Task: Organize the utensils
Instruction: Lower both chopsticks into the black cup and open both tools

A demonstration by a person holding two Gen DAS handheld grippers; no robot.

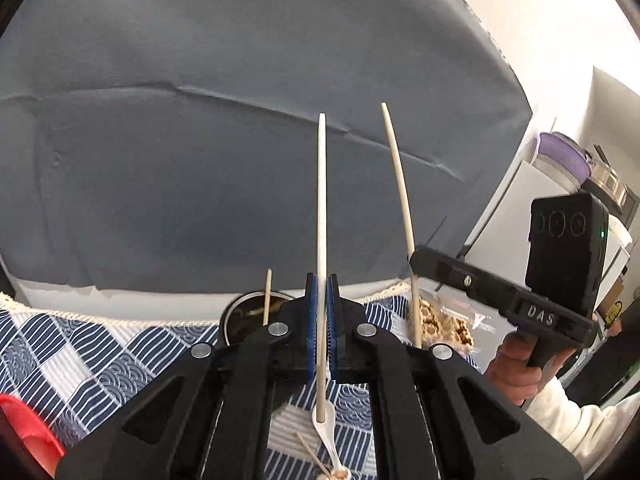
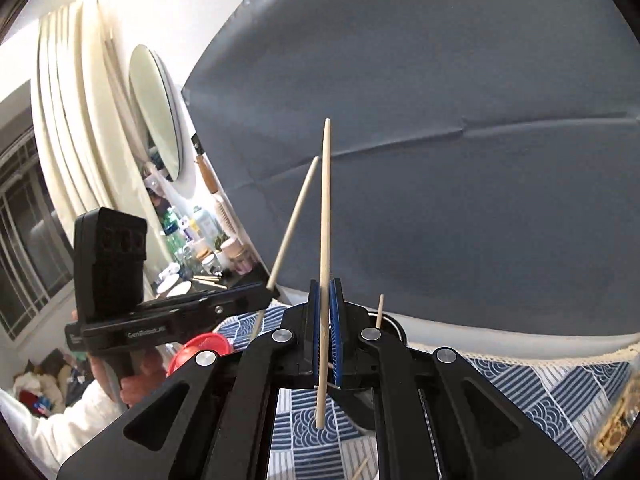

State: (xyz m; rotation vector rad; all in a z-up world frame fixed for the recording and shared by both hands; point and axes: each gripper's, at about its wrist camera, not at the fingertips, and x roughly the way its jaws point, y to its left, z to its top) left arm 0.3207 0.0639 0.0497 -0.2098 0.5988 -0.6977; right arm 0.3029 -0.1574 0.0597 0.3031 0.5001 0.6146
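The left gripper (image 1: pixel 321 308) is clenched on a pale chopstick (image 1: pixel 321 216), its blue pads (image 1: pixel 311 320) pressing the thin round shaft from both sides; the stick rises past the fingertips and its blunt end hangs below them over a white plastic spoon (image 1: pixel 326 436). The right gripper (image 2: pixel 325 320) grips a second chopstick (image 2: pixel 325 220) the same way, tapered tip up. Both sticks are lifted off the table, near each other, with open air around them in front of a creased grey backdrop (image 1: pixel 200 140). Below lies a blue-and-white wave-patterned cloth (image 1: pixel 100 360) with a cream lace edge at the table's far side. A dark round cup (image 1: pixel 240 316) stands near that edge, just beyond the left gripper, with one short wooden stick (image 1: pixel 267 296) upright inside. A clear bag of snacks (image 1: pixel 440 324) lies to the right, a red lid (image 2: pixel 202 346) to the left.
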